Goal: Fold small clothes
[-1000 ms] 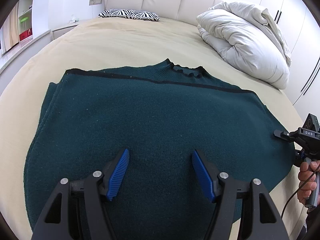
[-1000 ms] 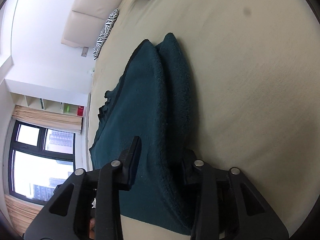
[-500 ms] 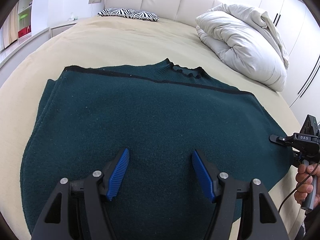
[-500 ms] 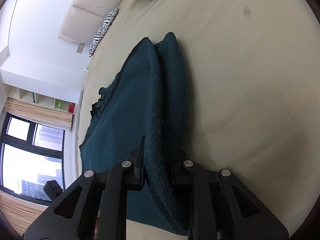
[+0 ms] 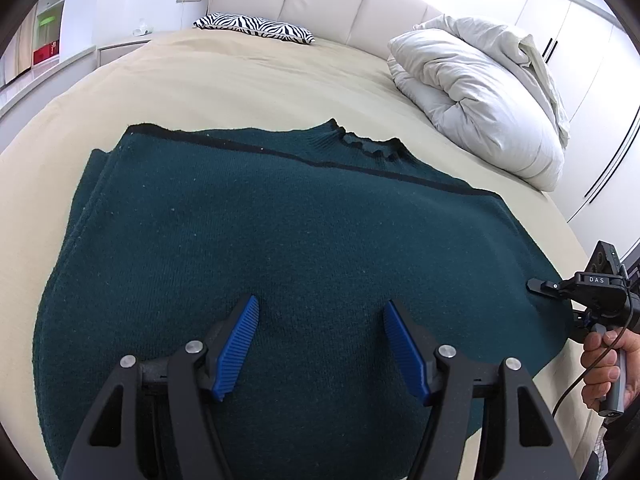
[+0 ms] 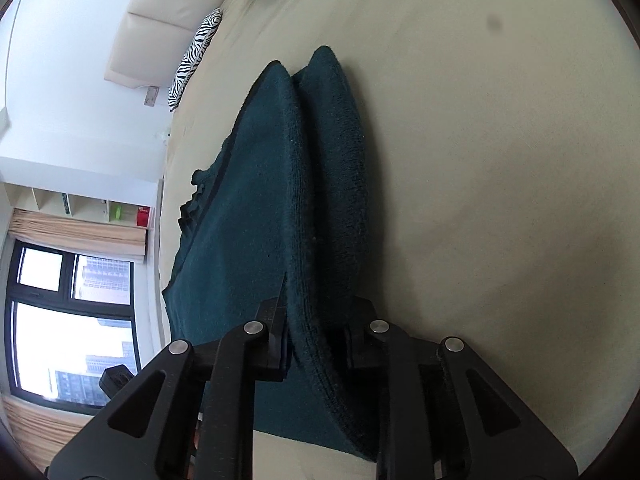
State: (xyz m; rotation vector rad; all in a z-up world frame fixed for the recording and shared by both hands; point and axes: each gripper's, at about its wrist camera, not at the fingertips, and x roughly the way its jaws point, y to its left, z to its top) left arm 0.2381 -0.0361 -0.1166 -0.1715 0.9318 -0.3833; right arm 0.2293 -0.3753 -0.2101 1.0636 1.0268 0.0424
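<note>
The dark green sweater point(image 5: 304, 264) fills the middle of the frame on the bed point(image 5: 240, 80), the right gripper point(image 6: 316, 336) pinching its doubled edge while the left gripper point(image 5: 320, 344) hovers spread, so a careless pull could drag the layers askew.

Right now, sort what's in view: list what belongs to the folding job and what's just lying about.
Part of the job:
- green sweater, spread on the bed
- right gripper, shut on the sweater's side edge
- left gripper, open above the sweater

Just lying about:
- zebra pillow by the headboard
- white duvet, bundled at the far right
- bed itself, only the work surface
</note>
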